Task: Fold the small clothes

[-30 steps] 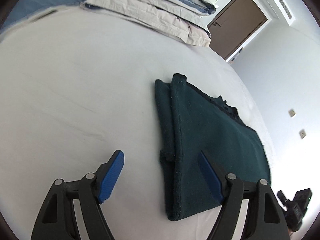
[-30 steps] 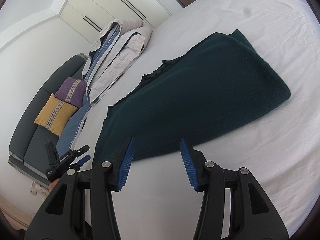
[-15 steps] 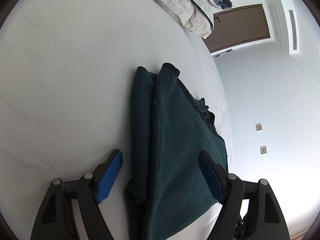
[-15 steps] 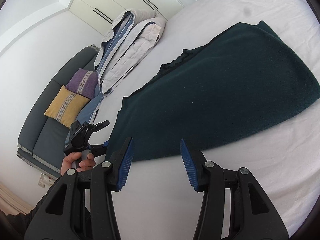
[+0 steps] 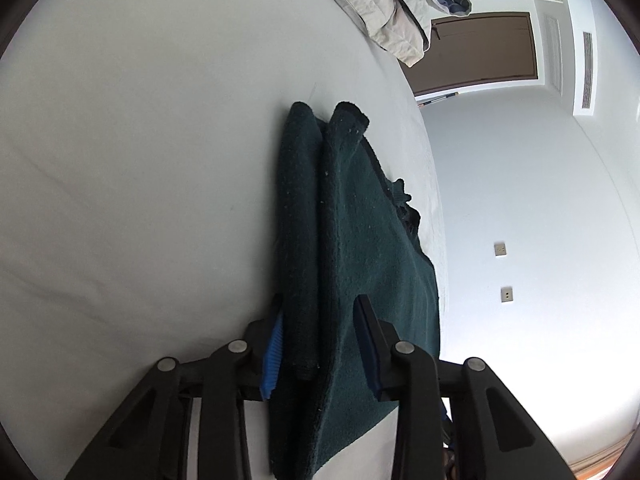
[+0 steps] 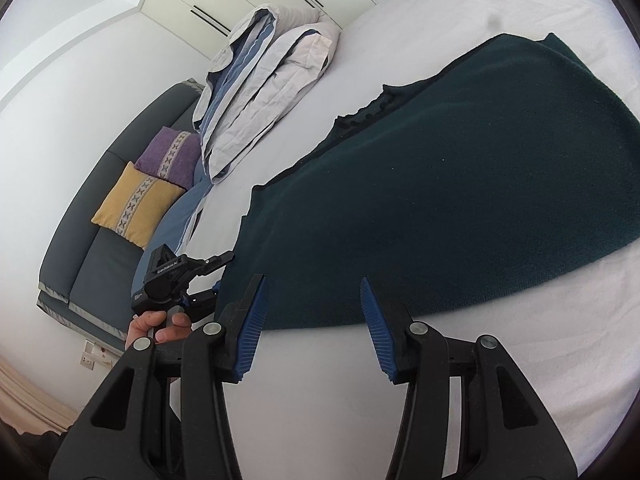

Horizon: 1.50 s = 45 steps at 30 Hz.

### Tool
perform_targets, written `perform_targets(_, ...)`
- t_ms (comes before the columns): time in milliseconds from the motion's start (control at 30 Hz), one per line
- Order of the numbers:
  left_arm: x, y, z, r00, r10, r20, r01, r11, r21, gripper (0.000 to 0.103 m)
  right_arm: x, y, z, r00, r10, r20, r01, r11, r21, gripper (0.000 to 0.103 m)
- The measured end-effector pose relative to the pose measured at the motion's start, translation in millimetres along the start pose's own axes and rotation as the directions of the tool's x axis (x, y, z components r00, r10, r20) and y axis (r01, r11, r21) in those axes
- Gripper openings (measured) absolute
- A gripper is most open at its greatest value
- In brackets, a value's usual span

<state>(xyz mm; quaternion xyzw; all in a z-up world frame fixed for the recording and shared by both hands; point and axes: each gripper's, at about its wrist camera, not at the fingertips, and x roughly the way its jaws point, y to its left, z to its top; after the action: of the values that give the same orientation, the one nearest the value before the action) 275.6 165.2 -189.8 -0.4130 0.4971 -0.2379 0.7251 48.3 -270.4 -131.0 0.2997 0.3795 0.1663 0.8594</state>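
A dark green fleece garment (image 5: 360, 264) lies folded lengthwise on the white bed (image 5: 140, 160). My left gripper (image 5: 320, 336) has its blue pads on either side of the garment's near edge, closed in on the thick fold. In the right wrist view the garment (image 6: 460, 184) stretches from lower left to upper right. My right gripper (image 6: 312, 320) is open and empty, just short of the garment's near long edge. The left gripper (image 6: 180, 276), held in a hand, shows there at the garment's left end.
A folded grey and blue duvet (image 6: 264, 88) lies at the head of the bed. A dark sofa (image 6: 100, 248) with a yellow cushion (image 6: 136, 204) and a purple cushion (image 6: 172, 152) stands beyond the bed. A brown door (image 5: 480, 52) is in the far wall.
My left gripper has moved onto the garment's near edge and its jaws have narrowed around the fold. My right gripper has moved closer to the garment's long edge, still open.
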Motion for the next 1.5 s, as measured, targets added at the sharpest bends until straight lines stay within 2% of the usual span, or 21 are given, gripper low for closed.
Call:
perform_targets(33,-1,0,0,1.000,0.016,0.002,-0.016,1.000,0.006,0.018,3,0,0,1.000,0.000,-0.003,0.000,1.000,-0.001,0.047)
perform_targets(67,-2,0,0,1.000,0.020,0.005,-0.020,1.000,0.007,0.016,5,0,1,1.000,0.000,-0.007,0.000,1.000,-0.001,0.047)
perform_targets(267,-4,-34,1,0.988,0.149,0.033,-0.151,0.982,0.114,0.013,5,-13,10,1.000,-0.010,0.003,0.010,1.000,0.015,0.047)
perform_targets(400,-3,-75,2,0.980,0.194,0.049,-0.200,0.963,0.180,0.013,-14,-31,17,0.999,-0.001,0.050,-0.002,0.999,0.054,0.047)
perform_targets(500,10,-119,-1,0.979,0.201,0.046,-0.206,0.947,0.245,0.013,-31,-48,19,0.997,0.002,0.079,-0.008,0.997,0.080,0.047)
perform_targets(633,50,-178,-13,0.975,0.222,0.023,-0.217,0.914,0.344,0.012,-47,-79,37,0.993,0.017,0.117,-0.035,0.987,0.159,0.047)
perform_targets(733,93,-206,-26,0.971,0.241,-0.005,-0.222,0.902,0.371,0.012,-51,-102,67,0.988,0.070,0.137,-0.097,0.974,0.204,0.047)
perform_targets(833,137,-224,-39,0.972,0.232,-0.041,-0.202,0.912,0.358,0.012,-41,-130,97,0.991,0.094,0.099,-0.119,0.950,0.290,0.047)
perform_targets(900,166,-237,-50,0.975,0.210,-0.066,-0.173,0.917,0.359,0.012,-37,-145,113,0.988,0.113,0.107,-0.141,0.938,0.317,0.047)
perform_targets(1000,205,-254,-66,0.980,0.182,-0.087,-0.134,0.911,0.391,0.012,-29,-166,132,0.976,0.187,0.115,-0.216,0.908,0.358,0.047)
perform_targets(1100,236,-248,-79,0.978,0.168,-0.122,-0.109,0.916,0.385,0.013,-20,-191,145,0.975,0.191,0.116,-0.222,0.879,0.422,0.047)
perform_targets(1167,248,-234,-84,0.978,0.142,-0.152,-0.080,0.930,0.358,0.017,-14,-200,149,0.975,0.198,0.106,-0.224,0.865,0.448,0.045)
perform_targets(1233,250,-225,-87,0.983,0.107,-0.149,-0.051,0.939,0.340,0.021,-10,-200,153,0.977,0.191,0.090,-0.211,0.874,0.437,0.045)
perform_targets(1300,245,-229,-91,0.983,0.079,-0.166,-0.017,0.938,0.345,0.041,-7,-196,154,0.982,0.173,0.073,-0.187,0.886,0.424,0.045)
perform_targets(1333,239,-234,-94,0.983,0.077,-0.167,-0.013,0.934,0.358,0.056,-5,-195,155,0.984,0.167,0.062,-0.177,0.889,0.422,0.045)
perform_targets(1367,230,-242,-98,0.985,0.075,-0.155,-0.010,0.923,0.385,0.065,-3,-194,156,0.985,0.162,0.052,-0.169,0.891,0.420,0.045)
perform_targets(1433,206,-256,-107,0.993,0.052,-0.106,0.003,0.889,0.458,0.075,-1,-189,156,0.989,0.147,0.024,-0.144,0.900,0.412,0.045)
perform_targets(1500,183,-259,-113,0.998,0.044,-0.049,-0.014,0.869,0.495,0.079,5,-183,159,0.991,0.128,-0.024,-0.108,0.909,0.403,0.045)
